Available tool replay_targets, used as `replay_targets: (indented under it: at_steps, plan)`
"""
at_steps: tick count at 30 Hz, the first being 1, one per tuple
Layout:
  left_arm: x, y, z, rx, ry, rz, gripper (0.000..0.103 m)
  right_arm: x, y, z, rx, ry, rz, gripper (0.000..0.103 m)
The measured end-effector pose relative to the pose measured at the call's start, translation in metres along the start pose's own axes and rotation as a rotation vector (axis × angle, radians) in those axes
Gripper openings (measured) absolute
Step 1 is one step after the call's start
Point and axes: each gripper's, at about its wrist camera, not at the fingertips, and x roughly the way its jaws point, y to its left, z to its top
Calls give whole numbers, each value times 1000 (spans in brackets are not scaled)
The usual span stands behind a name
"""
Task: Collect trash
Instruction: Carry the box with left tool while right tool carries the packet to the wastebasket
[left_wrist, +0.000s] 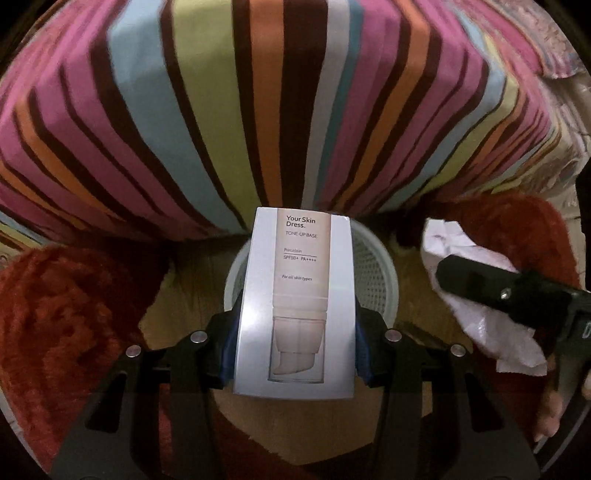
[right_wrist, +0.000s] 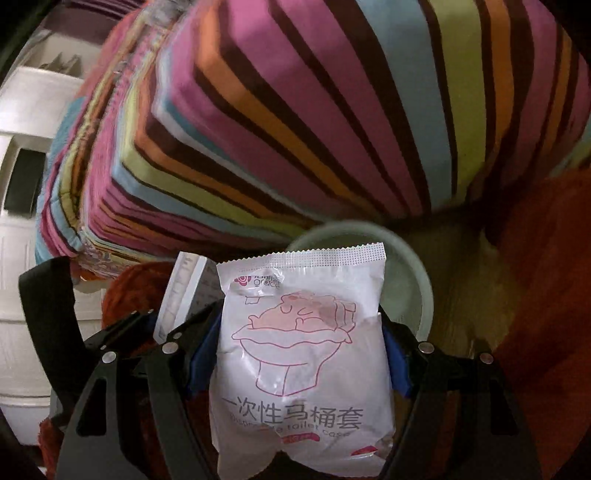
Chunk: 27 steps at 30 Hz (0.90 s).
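Your left tool (left_wrist: 295, 354) points steeply down, its blue pads clamped on the two long sides of the box (left_wrist: 295, 295): a tall white carton printed "Your Skin Dress. TONE-UP BASE", with a beige tube pictured, held upright directly over the bin (left_wrist: 376, 273). Your right tool (right_wrist: 295, 354) tilts downward and is clamped on the packet (right_wrist: 301, 354), a crinkled white sachet with a pink line drawing of a toilet, Chinese lettering and a serrated top seal, held just short of the bin's pale green rim (right_wrist: 424, 280). The bin stands on a wooden floor (left_wrist: 192, 273) between red rugs (left_wrist: 66, 302), beside the striped bed (left_wrist: 258, 110).
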Motion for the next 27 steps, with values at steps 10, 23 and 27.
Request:
replay_targets:
  at_steps: [10, 23, 27]
  plan:
    - [73, -10, 11, -19, 239, -5, 48, 53, -24, 17, 146, 152, -77, 70]
    - [153, -5, 10, -111, 469, 3, 48, 122, -59, 20, 270, 317, -182, 70]
    - [168, -4, 12, -131, 511, -8, 49, 132, -67, 17, 293, 353, -201, 70]
